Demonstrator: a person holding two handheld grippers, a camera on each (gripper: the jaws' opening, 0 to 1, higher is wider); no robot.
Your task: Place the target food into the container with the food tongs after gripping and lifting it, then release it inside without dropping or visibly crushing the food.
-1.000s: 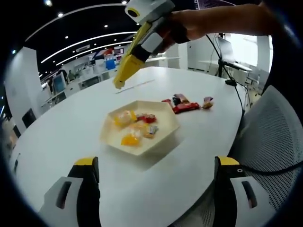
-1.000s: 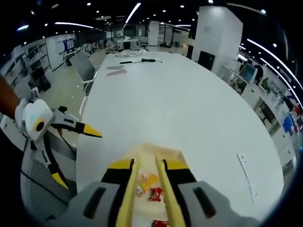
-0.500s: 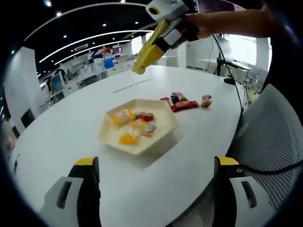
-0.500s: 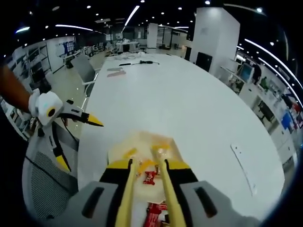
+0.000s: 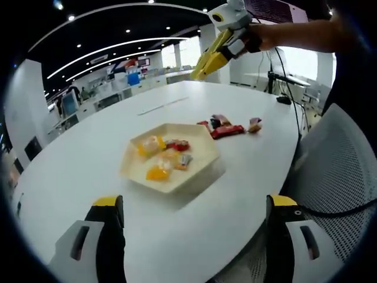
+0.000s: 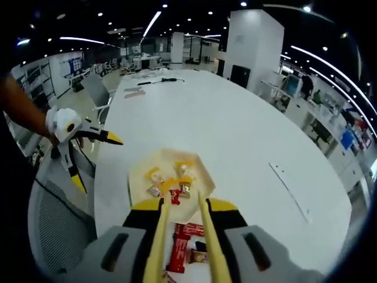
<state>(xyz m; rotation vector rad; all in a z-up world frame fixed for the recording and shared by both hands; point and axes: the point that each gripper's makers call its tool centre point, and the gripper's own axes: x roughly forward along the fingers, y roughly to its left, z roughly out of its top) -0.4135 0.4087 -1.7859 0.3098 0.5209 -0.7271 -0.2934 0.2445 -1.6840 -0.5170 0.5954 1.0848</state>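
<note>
Hexagonal cream tray sits mid-worktop, holding wrapped sweets. More wrapped snacks lie loose just beside tray, toward worktop edge. Right claw with long yellow tongs raised high above worktop, tongs nearly together, nothing between them. Left claw spread wide, empty. Risk: slim tongs may pinch slick wrapper off-centre; piece could slip mid-lift or get squashed.

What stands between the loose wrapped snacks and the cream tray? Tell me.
Nothing visible. The red-wrapped snacks lie on the white table just beside the cream hexagonal tray, with bare tabletop between. The right gripper hangs above, apart from both.
</note>
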